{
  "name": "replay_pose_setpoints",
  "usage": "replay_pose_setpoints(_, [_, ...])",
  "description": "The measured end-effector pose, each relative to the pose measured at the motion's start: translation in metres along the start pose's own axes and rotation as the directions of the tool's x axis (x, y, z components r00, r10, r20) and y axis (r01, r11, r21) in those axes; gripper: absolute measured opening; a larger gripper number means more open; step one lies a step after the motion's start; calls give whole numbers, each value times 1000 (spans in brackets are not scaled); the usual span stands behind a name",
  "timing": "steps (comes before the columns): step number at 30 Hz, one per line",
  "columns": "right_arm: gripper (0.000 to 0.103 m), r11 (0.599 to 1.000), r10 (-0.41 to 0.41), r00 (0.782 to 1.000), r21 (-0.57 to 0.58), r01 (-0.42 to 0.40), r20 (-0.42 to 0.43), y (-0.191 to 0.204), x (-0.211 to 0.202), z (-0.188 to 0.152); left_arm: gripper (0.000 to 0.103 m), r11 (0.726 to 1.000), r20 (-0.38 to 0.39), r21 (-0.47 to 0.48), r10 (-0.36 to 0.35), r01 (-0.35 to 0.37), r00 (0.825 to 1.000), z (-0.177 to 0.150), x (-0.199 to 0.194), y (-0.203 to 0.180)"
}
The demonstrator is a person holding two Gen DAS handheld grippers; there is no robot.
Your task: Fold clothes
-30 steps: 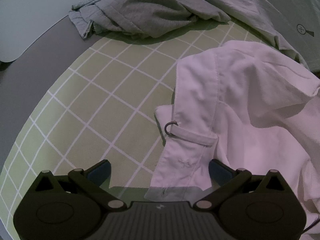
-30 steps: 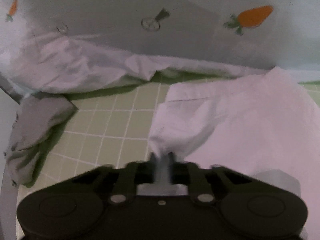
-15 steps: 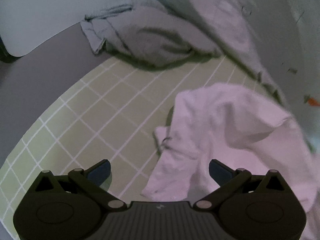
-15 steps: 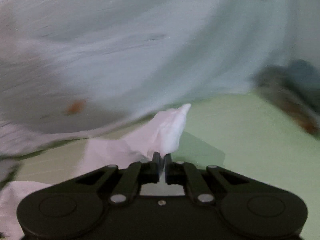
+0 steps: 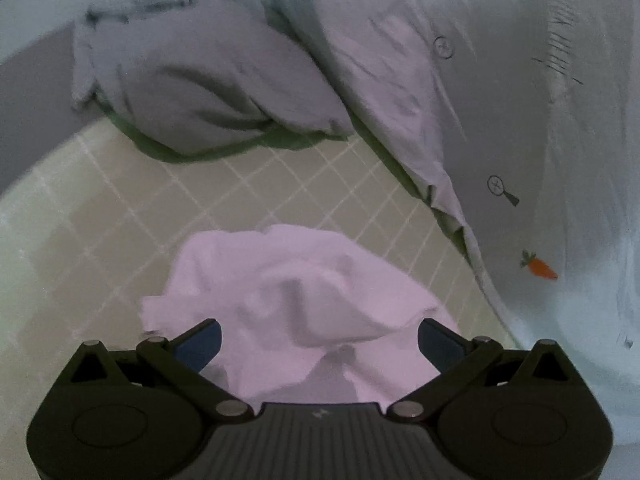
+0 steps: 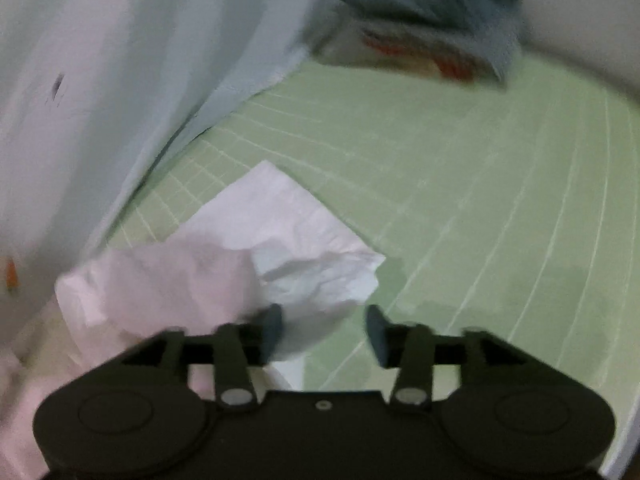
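A crumpled white garment (image 5: 304,296) lies on the green grid mat (image 5: 120,208), bunched in a heap. My left gripper (image 5: 319,338) is open just above its near edge, with the cloth between and under the spread fingers, not gripped. In the right wrist view the same white garment (image 6: 288,236) lies on the mat (image 6: 480,184) with one flat corner pointing away. My right gripper (image 6: 323,330) is open just above the cloth's near edge and holds nothing.
A grey garment (image 5: 208,76) is piled at the mat's far left. A pale sheet with carrot prints (image 5: 560,160) rises along the right side and shows at the left in the right wrist view (image 6: 100,80). A blurred dark folded item (image 6: 432,28) lies at the mat's far end.
My right gripper swung the white garment's edge to the right, then opened and let it go. The garment went from spread out to bunched. My left gripper stayed open and drew back.
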State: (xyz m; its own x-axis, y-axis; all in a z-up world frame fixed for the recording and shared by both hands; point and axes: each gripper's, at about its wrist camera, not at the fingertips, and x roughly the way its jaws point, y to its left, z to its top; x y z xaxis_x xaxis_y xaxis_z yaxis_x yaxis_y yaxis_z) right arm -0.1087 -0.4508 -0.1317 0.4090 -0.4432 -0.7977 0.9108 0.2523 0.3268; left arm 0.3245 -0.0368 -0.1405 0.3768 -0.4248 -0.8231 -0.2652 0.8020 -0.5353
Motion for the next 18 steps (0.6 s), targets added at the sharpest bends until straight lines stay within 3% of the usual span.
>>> replay_pose_setpoints(2, [58,980,88,996,179,-85,-9,-20,-2,-3,103,998,-41,-70,-10,7,999,10,15,0])
replay_pose_setpoints(5, [83,882,207,978,427,-198,26,-48,-6,-6,103,988,-76,-152,-12,1,997,19,35,1])
replay_pose_setpoints(7, [85,814,284,957,514,-271,55,-55,-5,-4,103,981,-99,-190,10,-28,995,24,47,1])
replay_pose_setpoints(9, [93,743,361,930,581,-333,71,-57,0,-3,103,973,-125,-226,15,-43,992,26,59,4])
replay_pose_setpoints(11, [97,706,401,915,621,-341,45,-51,8,-5,103,964,-159,-260,15,-57,987,27,70,6])
replay_pose_setpoints(14, [99,711,400,916,637,-297,-21,-39,22,-9,102,952,-191,-295,21,-77,981,26,81,8])
replay_pose_setpoints(16, [94,724,400,914,634,-272,-64,-30,32,-10,101,951,-189,-298,26,-82,982,24,84,8])
replay_pose_setpoints(18, [69,743,394,915,616,-260,-89,-25,37,-10,91,947,-184,-306,46,-102,982,23,81,10])
